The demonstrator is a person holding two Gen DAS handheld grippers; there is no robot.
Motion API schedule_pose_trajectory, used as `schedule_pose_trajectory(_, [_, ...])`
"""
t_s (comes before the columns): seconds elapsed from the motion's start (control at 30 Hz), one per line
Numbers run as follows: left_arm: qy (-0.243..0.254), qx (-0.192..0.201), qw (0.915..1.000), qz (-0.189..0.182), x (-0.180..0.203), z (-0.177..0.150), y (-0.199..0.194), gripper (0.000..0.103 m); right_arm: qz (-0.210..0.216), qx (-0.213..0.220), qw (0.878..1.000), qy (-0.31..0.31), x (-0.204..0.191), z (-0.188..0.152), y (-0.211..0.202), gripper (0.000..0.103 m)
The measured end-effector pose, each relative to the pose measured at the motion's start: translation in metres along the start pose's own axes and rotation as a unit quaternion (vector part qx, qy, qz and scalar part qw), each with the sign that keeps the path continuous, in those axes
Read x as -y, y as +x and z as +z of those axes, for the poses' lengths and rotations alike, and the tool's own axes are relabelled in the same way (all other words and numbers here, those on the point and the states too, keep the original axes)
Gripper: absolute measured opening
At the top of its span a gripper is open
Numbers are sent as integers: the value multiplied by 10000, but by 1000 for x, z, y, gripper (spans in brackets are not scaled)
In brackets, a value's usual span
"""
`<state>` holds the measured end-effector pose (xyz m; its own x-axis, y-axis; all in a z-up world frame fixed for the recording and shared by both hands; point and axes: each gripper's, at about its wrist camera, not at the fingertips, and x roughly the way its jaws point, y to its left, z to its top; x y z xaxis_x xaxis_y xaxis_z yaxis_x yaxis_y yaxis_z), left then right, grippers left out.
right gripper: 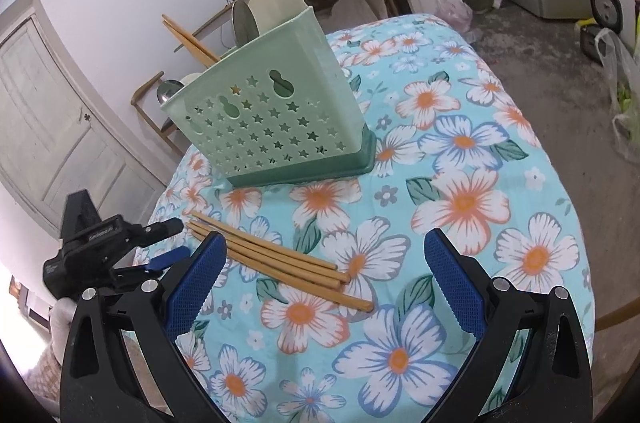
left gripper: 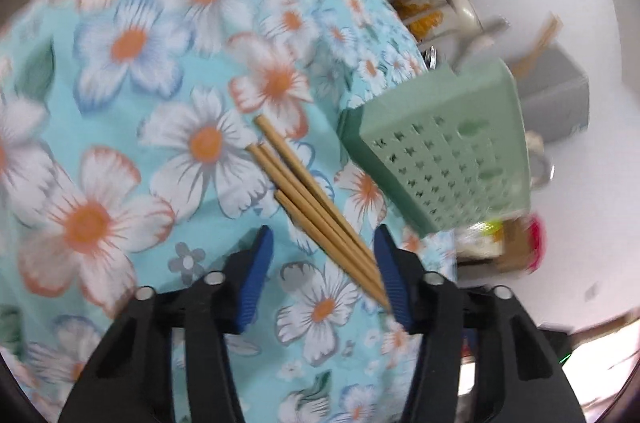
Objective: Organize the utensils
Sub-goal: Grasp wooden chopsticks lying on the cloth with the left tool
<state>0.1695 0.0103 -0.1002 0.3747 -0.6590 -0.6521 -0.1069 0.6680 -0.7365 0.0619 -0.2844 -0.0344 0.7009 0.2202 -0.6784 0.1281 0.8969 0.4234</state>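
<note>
On the flowery counter (right gripper: 460, 143) lay four thin, stiff, light chopsticks (right gripper: 276, 265); left gripper (left gripper: 324, 263) fingers half-open around their tips, right gripper (right gripper: 324, 279) wide, empty. I'd pinch mid-length.

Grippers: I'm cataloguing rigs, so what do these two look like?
Both match: the left gripper and right gripper have black plastic frames with silver screws and blue, finely ribbed pads. The right view shows small pale lettering on the left one's black body.

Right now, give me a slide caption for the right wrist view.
Open right gripper above wooden chopsticks on floral tablecloth, green utensil holder behind.
</note>
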Motion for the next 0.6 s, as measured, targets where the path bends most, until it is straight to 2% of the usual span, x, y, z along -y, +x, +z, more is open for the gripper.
schedule_pose_trajectory(0.07, [-469, -74, 9984, -295, -14, 6, 5, 38, 0, -25, 10000, -2, -1, -1, 0, 95])
schedule_pose_trajectory(0.2, [-1041, -123, 9931, -533, -32, 11, 14, 24, -19, -46, 10000, -6, -1, -1, 1, 95])
schedule_pose_trajectory(0.33, [-1139, -93, 9918, -579, -34, 11, 17, 14, -41, -49, 10000, -2, -1, -2, 1, 95])
schedule_pose_trajectory(0.6, [-1189, -37, 9909, -631, -39, 8, 10, 8, -65, -44, 10000, -3, -1, -2, -1, 95])
